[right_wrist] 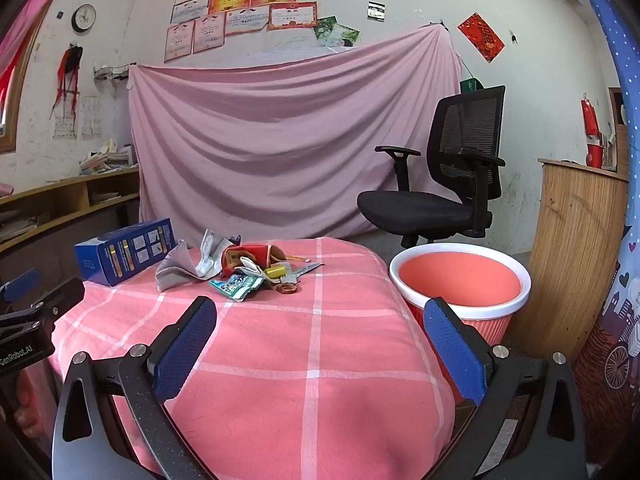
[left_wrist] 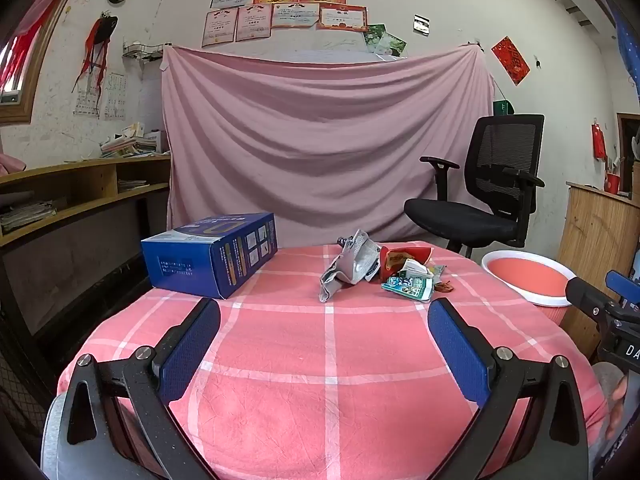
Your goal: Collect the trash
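A heap of trash lies at the far side of the pink checked table (left_wrist: 328,360) (right_wrist: 312,360): a crumpled grey wrapper (left_wrist: 348,266) (right_wrist: 180,266), a red packet (left_wrist: 400,258) (right_wrist: 248,256), a green and white packet (left_wrist: 408,285) (right_wrist: 236,285) and a small brown scrap (left_wrist: 444,288) (right_wrist: 287,289). A salmon bin with a white rim (left_wrist: 524,276) (right_wrist: 460,280) stands beside the table's right edge. My left gripper (left_wrist: 324,312) hangs open over the near cloth, well short of the heap. My right gripper (right_wrist: 320,312) is open too, near the table's right edge, empty.
A blue carton (left_wrist: 212,254) (right_wrist: 124,250) rests on the table's far left. Behind stand a black office chair (left_wrist: 480,196) (right_wrist: 444,184), a pink sheet on the wall, wooden shelves at left and a wooden cabinet (right_wrist: 576,264) at right.
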{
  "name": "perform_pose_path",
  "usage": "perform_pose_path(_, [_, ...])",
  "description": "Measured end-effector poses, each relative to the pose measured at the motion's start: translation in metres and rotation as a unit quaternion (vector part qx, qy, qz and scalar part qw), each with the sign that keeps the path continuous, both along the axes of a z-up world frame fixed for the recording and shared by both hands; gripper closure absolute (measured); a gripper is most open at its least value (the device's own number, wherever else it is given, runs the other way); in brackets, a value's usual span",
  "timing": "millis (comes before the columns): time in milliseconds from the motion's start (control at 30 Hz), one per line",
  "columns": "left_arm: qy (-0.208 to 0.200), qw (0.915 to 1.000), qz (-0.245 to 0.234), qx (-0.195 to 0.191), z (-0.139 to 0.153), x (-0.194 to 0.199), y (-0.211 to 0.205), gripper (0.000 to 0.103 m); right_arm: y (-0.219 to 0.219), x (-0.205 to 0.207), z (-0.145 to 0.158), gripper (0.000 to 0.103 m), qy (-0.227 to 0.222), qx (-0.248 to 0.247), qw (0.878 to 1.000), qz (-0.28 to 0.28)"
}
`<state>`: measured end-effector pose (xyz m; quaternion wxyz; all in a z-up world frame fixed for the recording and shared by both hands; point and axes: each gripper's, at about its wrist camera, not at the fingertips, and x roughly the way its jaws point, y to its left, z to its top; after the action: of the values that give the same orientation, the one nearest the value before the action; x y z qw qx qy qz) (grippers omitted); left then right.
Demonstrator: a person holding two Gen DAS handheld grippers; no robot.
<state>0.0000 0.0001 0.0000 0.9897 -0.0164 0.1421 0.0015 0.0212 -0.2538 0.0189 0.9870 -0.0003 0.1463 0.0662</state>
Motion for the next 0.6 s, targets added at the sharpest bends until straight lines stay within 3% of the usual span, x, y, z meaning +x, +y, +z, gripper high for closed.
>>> perform_pose_path(600, [0.000,1.0000,0.000,0.003,0.0001,-0.0001,0.0000,0.001,-0.0004,-0.0003,0.0002,0.000,0.000,0.000,1.000,0.000])
